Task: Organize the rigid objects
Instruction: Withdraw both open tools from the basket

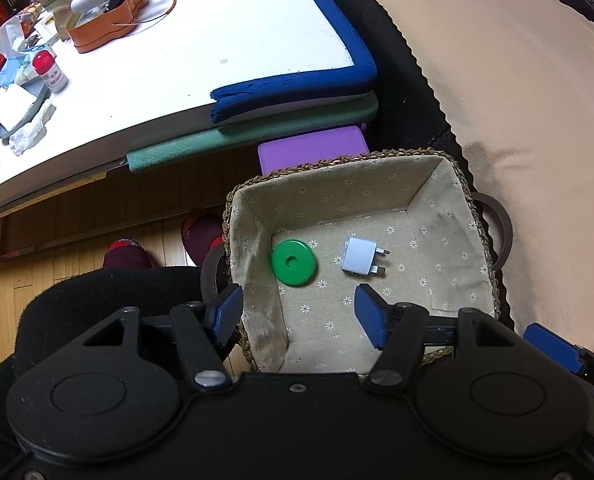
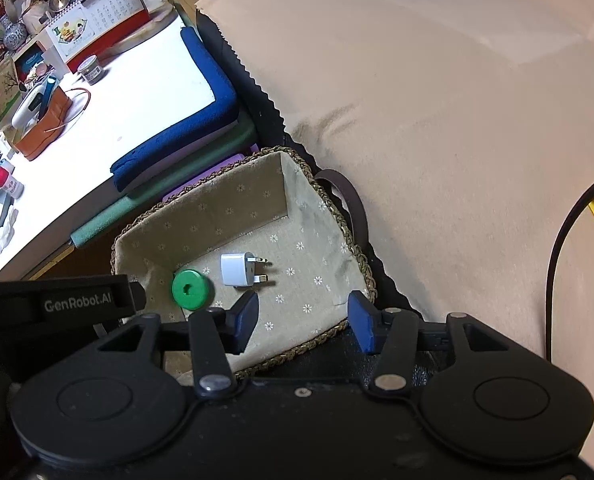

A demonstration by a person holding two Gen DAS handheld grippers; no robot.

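Green disc [image 1: 293,263] and white plug [image 1: 360,258] lie apart on the floral lining of the woven basket [image 1: 437,168], disc at nine o'clock of the plug. Left gripper [image 1: 299,314] and right gripper [image 2: 303,322] hover over it, jaws parted, empty.

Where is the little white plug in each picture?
Left wrist view: the white plug lies on the basket floor near the middle, right of the green disc.
Right wrist view: the white plug lies lower left of centre, again right of the green disc.
Shared landmark: the blue pad on the table corner.
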